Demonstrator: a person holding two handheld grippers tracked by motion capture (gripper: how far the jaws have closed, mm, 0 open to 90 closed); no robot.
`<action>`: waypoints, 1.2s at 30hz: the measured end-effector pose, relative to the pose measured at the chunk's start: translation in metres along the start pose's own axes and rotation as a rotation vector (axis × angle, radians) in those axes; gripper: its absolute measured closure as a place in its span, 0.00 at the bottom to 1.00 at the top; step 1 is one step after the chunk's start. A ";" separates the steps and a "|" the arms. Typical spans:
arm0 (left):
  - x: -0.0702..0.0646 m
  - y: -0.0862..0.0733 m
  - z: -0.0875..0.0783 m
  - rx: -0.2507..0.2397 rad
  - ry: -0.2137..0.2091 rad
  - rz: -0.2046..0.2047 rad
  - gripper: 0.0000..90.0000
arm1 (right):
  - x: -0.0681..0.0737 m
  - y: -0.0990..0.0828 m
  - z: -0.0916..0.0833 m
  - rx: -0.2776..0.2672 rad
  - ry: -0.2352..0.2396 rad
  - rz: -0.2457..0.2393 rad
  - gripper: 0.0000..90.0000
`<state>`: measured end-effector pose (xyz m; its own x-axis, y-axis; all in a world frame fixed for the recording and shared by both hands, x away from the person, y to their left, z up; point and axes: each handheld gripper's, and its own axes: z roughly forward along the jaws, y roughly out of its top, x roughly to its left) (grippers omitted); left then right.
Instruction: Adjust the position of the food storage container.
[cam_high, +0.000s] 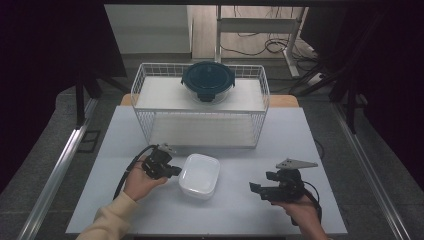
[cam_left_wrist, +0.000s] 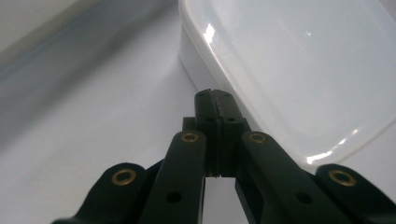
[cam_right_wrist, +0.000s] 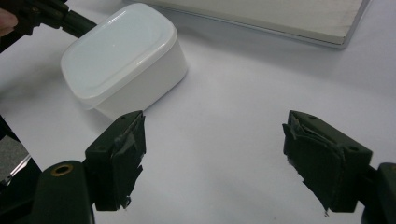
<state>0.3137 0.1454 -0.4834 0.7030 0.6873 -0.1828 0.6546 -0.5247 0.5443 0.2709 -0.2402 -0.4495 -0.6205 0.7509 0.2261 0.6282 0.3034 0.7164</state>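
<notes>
White plastic box (cam_high: 199, 175) just beside left gripper (cam_high: 176, 171)'s closed jaws.

A lab: dark curtains (cam_high: 45, 50) and floor cables (cam_high: 260, 47) surround the table (cam_high: 280, 145).

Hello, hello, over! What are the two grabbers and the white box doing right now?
Left gripper shut, tips at white box edge. Right gripper open, empty, off to the side. Nothing between.
</notes>
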 end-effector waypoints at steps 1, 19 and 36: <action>-0.001 -0.001 0.000 -0.002 -0.002 0.001 1.00 | 0.000 0.000 0.000 0.001 0.000 -0.001 0.23; -0.026 -0.003 0.013 0.008 -0.066 0.025 1.00 | 0.000 -0.001 0.001 0.007 0.000 0.004 0.23; -0.019 -0.027 -0.038 -0.252 -0.027 -0.168 0.59 | 0.002 -0.001 0.003 0.008 0.007 -0.004 0.23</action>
<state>0.2722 0.1659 -0.4636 0.6001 0.7384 -0.3075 0.6750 -0.2612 0.6900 0.2704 -0.2373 -0.4522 -0.6262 0.7456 0.2277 0.6293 0.3109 0.7123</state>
